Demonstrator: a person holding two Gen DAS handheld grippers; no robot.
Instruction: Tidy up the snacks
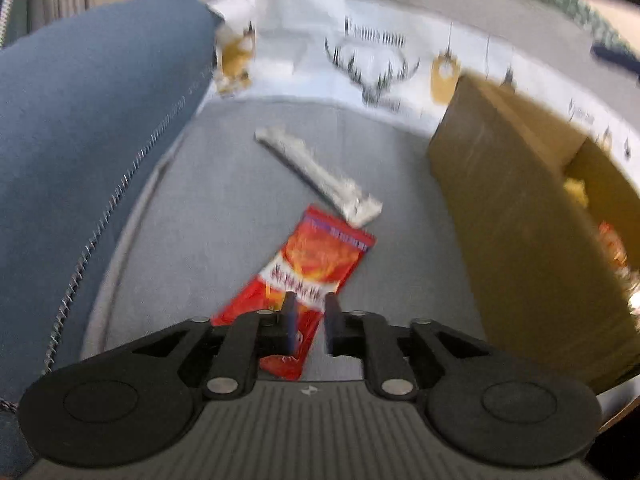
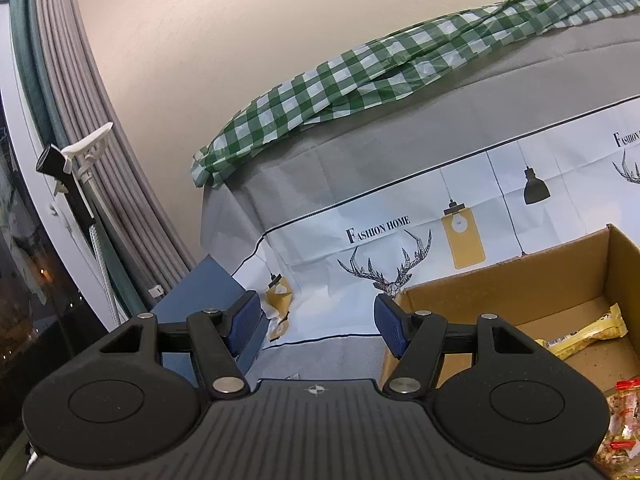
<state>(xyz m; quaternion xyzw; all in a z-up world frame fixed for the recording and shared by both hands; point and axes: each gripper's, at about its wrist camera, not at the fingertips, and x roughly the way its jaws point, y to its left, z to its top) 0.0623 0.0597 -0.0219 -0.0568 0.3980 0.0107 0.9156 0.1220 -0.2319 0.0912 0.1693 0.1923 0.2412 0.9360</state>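
Observation:
In the left wrist view a red snack packet (image 1: 308,276) lies on the grey sofa seat (image 1: 224,208), with a silver wrapped bar (image 1: 320,176) just beyond it. My left gripper (image 1: 310,320) hovers over the packet's near end, jaws narrowly apart with the packet seen between them; I cannot tell whether they grip it. A cardboard box (image 1: 516,216) stands to the right. In the right wrist view my right gripper (image 2: 316,324) is open and empty beside the box (image 2: 500,280), which holds a yellow bar (image 2: 588,334) and a bag of small snacks (image 2: 624,424).
A blue cushion (image 1: 92,128) fills the left side of the seat. A white printed cloth with a deer design (image 2: 384,264) covers the sofa back. A green checked cloth (image 2: 360,76) lies along its top. Grey curtains (image 2: 80,120) hang at the left.

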